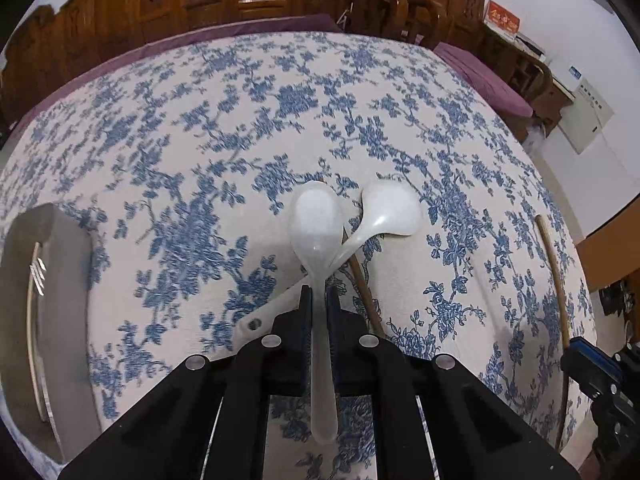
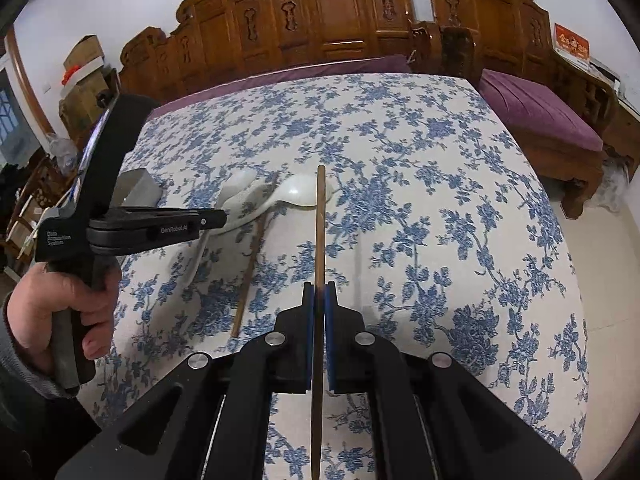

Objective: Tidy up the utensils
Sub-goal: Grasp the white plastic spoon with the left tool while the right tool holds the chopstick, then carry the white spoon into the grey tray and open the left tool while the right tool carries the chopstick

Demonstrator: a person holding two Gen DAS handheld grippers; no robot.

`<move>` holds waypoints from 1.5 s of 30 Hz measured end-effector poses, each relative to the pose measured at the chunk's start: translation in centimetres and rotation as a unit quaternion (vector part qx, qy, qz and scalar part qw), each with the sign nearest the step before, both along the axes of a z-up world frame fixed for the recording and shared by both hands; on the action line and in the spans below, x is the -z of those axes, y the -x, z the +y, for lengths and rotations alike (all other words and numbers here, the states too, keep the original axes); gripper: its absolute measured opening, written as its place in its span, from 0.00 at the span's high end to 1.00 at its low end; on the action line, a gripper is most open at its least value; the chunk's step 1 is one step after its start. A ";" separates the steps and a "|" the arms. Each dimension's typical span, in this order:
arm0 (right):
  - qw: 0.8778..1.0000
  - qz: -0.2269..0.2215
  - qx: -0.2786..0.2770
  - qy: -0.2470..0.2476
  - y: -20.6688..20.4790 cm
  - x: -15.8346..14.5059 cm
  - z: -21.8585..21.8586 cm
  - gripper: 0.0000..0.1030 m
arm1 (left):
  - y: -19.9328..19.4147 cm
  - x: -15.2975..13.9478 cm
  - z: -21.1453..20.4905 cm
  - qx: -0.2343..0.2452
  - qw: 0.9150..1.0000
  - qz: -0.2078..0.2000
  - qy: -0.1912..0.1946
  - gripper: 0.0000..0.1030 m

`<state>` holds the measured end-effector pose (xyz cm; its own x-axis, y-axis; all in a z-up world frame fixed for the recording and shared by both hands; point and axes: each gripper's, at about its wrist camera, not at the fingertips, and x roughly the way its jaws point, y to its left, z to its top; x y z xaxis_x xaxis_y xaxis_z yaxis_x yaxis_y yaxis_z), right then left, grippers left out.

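Note:
My left gripper (image 1: 319, 294) is shut on the handle of a white plastic spoon (image 1: 316, 216) and holds it above the floral tablecloth. A second white spoon (image 1: 390, 210) lies on the cloth under it, across a wooden chopstick (image 1: 362, 280). My right gripper (image 2: 319, 292) is shut on another wooden chopstick (image 2: 319, 216) that points away from me; it also shows in the left wrist view (image 1: 556, 272). In the right wrist view the left gripper (image 2: 216, 219) holds its spoon (image 2: 240, 184) beside the lying spoon (image 2: 304, 190) and chopstick (image 2: 250, 268).
A grey holder (image 1: 52, 280) with a fork inside stands at the table's left; it also shows in the right wrist view (image 2: 138, 190). Carved wooden benches (image 2: 328, 20) with purple cushions (image 2: 536, 108) ring the table's far and right sides.

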<state>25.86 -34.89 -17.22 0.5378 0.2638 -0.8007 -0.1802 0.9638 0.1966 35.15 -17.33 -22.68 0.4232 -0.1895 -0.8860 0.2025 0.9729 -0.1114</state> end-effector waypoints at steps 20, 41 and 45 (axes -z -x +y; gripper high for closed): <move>0.999 -0.010 -0.053 -0.003 0.6 -1.1 5.9 0.94 | 4.2 -5.1 6.6 0.017 0.998 -0.062 -0.001 0.94; 0.990 -0.029 -0.139 -0.015 -4.5 -2.8 21.2 0.94 | 5.8 -6.3 19.1 -0.019 0.992 -0.119 0.027 0.94; 0.988 -0.033 -0.149 -0.017 -5.0 -3.0 23.2 0.94 | 5.6 -5.8 21.2 -0.028 0.992 -0.113 0.039 0.94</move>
<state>30.89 -11.66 -14.26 0.4825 0.4437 -0.7552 -0.4680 0.8594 0.2059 29.59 3.84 -16.88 0.6220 -0.2241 -0.7503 0.1762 0.9737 -0.1448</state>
